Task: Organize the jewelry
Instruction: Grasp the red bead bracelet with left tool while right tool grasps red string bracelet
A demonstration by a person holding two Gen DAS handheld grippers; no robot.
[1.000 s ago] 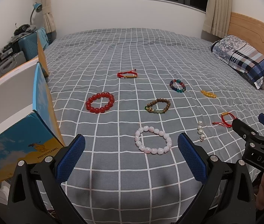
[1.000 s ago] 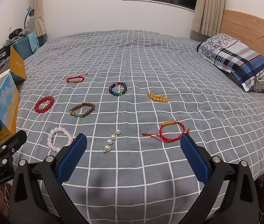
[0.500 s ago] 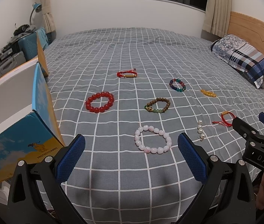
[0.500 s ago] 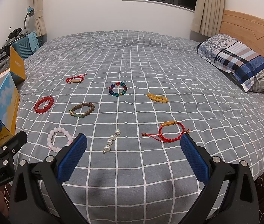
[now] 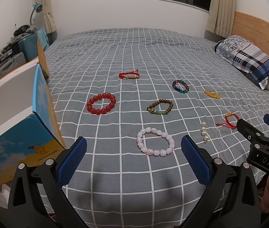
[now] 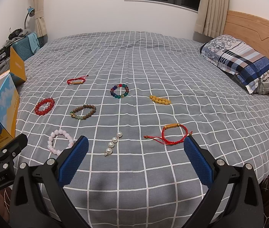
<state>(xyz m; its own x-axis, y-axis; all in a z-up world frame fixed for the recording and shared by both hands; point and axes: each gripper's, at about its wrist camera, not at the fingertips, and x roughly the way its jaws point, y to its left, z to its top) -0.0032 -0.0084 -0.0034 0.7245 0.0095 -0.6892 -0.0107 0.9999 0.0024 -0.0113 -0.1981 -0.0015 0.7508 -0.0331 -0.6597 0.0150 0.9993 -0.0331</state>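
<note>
Eight pieces of jewelry lie scattered across a grey checked bed (image 5: pixel 134 47) as both handheld grippers hover over its near edge, jaws spread wide and gripping nothing. The left gripper (image 5: pixel 133 161) frames the pink bead bracelet (image 5: pixel 155 141), which sits just ahead of its jaws near the foot of the bed; the right gripper (image 6: pixel 134 161) faces a short pearl strand (image 6: pixel 113 143) and a red cord bracelet (image 6: pixel 174 134), both close to the same edge.

Farther up the bed lie a red bead bracelet (image 5: pixel 101 104), a brown wooden bead bracelet (image 5: pixel 160 107), a multicoloured glass bead bracelet (image 5: pixel 180 86), a yellow bead piece (image 5: pixel 212 94) and a second red cord bracelet with a gold bar (image 5: pixel 129 75). An open blue-and-yellow cardboard box (image 5: pixel 39 102) stands at the bed's left edge, the likely destination.

Over the past second almost nothing has changed: neither gripper has advanced noticeably, the jaws have kept the same spread, and no piece has shifted. That suggests the sorting has not begun, with all eight pieces left to collect. The pink bracelet looks the natural first pick for the left gripper; the thin cord and small pearls may prove harder to pinch off soft bedding.
</note>
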